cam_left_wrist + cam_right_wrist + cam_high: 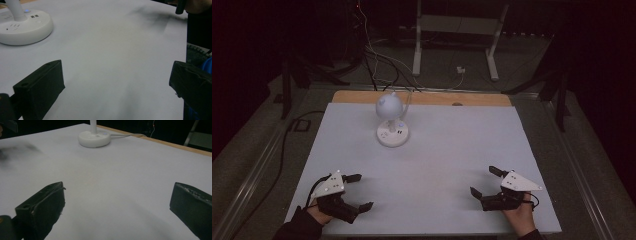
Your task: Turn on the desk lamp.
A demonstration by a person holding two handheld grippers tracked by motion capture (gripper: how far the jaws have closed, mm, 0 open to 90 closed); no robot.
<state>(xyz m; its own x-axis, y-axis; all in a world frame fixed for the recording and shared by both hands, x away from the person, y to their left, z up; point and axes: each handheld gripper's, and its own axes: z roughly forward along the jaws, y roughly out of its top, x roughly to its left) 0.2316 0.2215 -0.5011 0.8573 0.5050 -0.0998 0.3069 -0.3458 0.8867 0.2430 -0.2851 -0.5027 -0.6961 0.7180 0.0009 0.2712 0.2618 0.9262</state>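
Both claws are held wide apart at the near edge of the table (432, 150), and nothing is gripped or touched by either. The left claw (362, 191) is seen at the near left corner, its two black jaws spread as far as they go, with bare white surface between them in the left gripper view. The right claw (484, 181) is seen at the near right, jaws equally spread, with bare surface between them in the right gripper view.

The desk lamp (392, 120) is the nearest thing to be handled. It stands upright toward the far side of the table, a little left of the middle, well apart from both claws. Its round white base (23, 27) carries sockets and a small blue light, and a thin stem rises from it to a round head. A white cord (125, 135) is led off from the base over the far wooden edge.

Several risks may be judged from this layout. The lamp looks top-heavy, so it could be tipped if the head or stem were struck by a jaw on approach. The base is wide and smooth, and a grip across it could slip or might not be spanned at all. If the lamp were dragged, the cord could be pulled taut and the lamp jerked over. The dim light could also cause depth to be misjudged.
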